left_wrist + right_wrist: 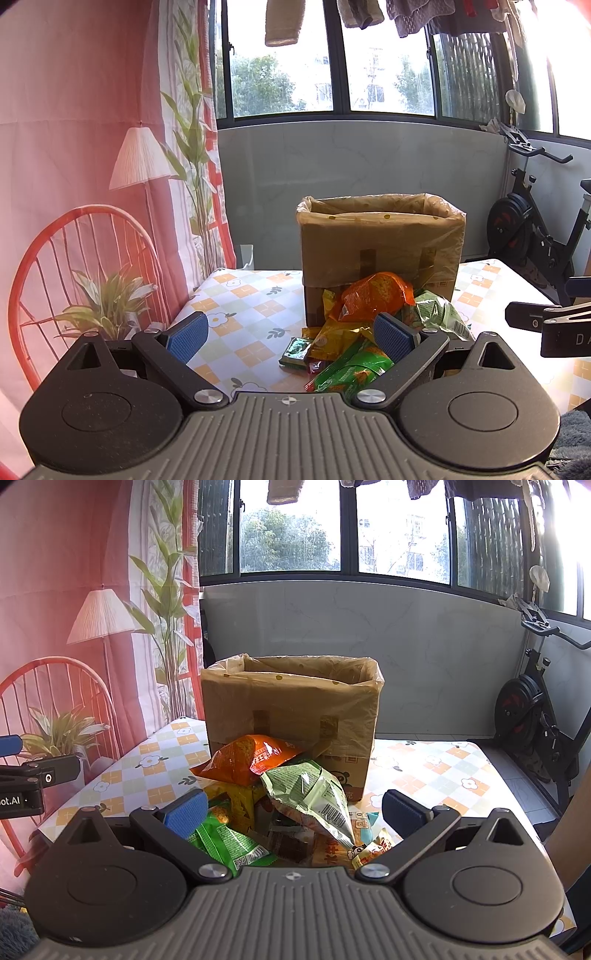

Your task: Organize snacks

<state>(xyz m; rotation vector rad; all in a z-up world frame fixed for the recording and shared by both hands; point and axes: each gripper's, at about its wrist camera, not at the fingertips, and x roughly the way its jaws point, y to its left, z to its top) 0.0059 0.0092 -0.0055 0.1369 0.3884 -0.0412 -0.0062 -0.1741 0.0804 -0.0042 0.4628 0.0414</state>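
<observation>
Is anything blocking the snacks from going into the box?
Nothing covers the box: its top is open, with a plastic liner folded over the rim. The snacks lie piled against its front wall, so they must be lifted over that wall.

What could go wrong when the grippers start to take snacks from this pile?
1. The orange bag lies on top of the pile, against the cardboard box; pulling a lower packet may make it slide.
2. The pale green bag looks puffy, so the open right gripper might crush it.
3. The left gripper, also open, is close by; they could collide.
</observation>
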